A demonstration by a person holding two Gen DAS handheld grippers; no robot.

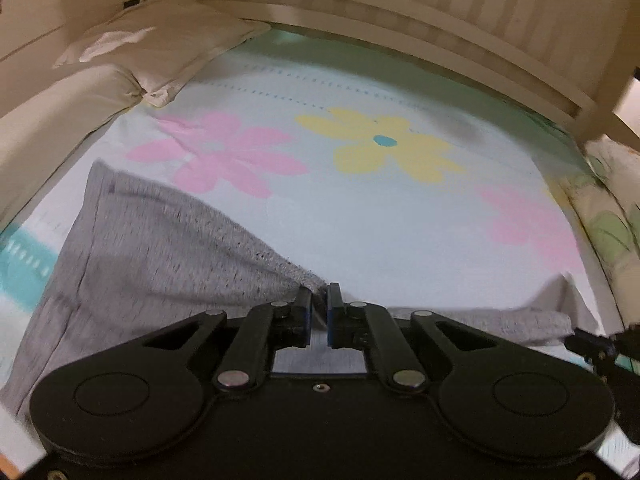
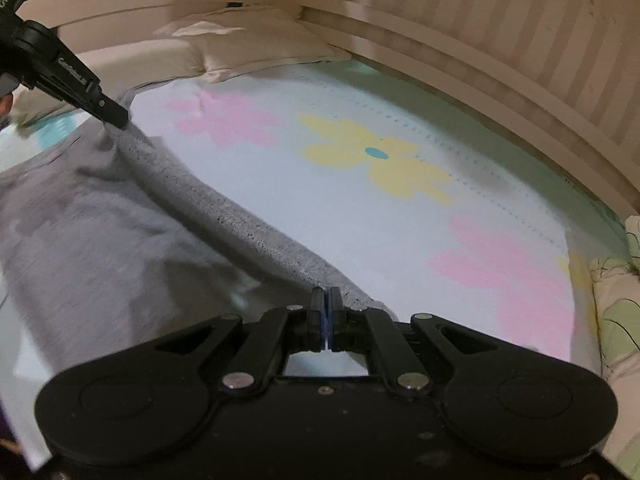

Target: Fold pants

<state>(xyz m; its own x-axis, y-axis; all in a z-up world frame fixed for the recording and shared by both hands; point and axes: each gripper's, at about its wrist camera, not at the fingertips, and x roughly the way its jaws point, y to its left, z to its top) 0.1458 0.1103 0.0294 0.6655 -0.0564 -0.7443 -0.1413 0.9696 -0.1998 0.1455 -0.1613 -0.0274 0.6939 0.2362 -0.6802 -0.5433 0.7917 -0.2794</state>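
On the flowered bedsheet (image 1: 400, 216), both grippers pinch the grey pants (image 1: 152, 256).

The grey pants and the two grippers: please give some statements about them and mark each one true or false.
1. Both grippers pinch the ribbed edge of the grey pants. True: left gripper, right gripper.
2. The pants lie on a wooden floor. False: they lie on a flowered sheet.
3. The yellow flower has a blue centre. True.
4. The pants cover the yellow flower. False: it is fully uncovered.
5. A pillow lies at the far left corner. True.
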